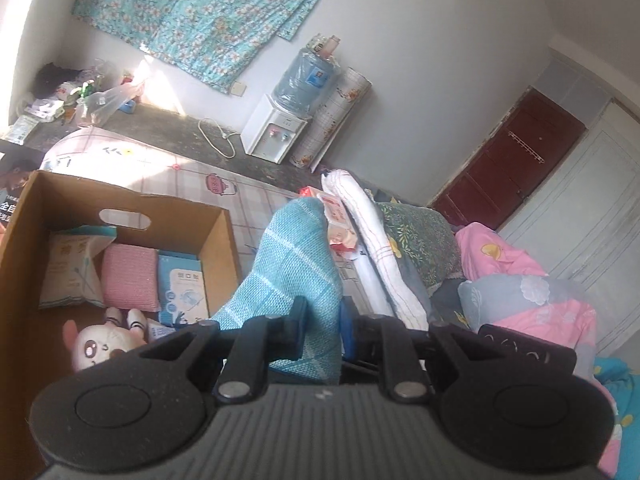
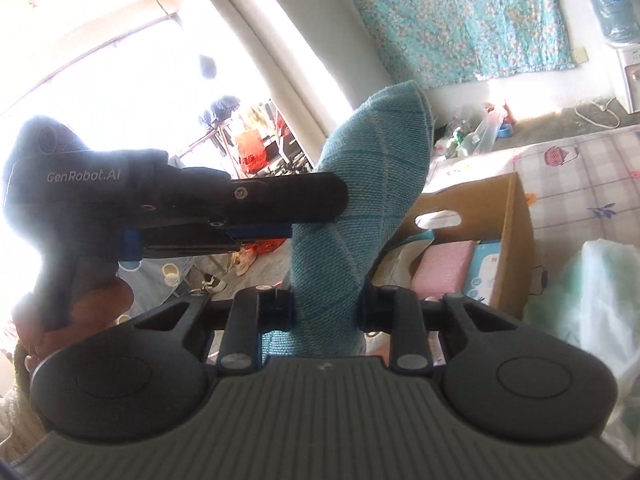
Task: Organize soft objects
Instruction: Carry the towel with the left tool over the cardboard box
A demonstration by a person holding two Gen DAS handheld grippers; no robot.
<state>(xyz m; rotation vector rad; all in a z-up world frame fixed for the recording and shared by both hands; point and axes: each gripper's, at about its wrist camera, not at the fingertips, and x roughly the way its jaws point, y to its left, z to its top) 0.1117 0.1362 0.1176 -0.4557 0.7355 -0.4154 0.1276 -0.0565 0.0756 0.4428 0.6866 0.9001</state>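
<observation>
Both grippers, left gripper and right gripper, are clamped on the 1 teal woven cloth, held in the air just beside the cardboard box; judged mid-transfer, next it needs carrying over the opening and releasing among the packed items

Water dispenser against wall; floral curtain above.

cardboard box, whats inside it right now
In the cardboard box: a tissue pack, a pink sponge, a blue packet and a plush toy. The teal cloth and left gripper cover its near right corner.
</observation>
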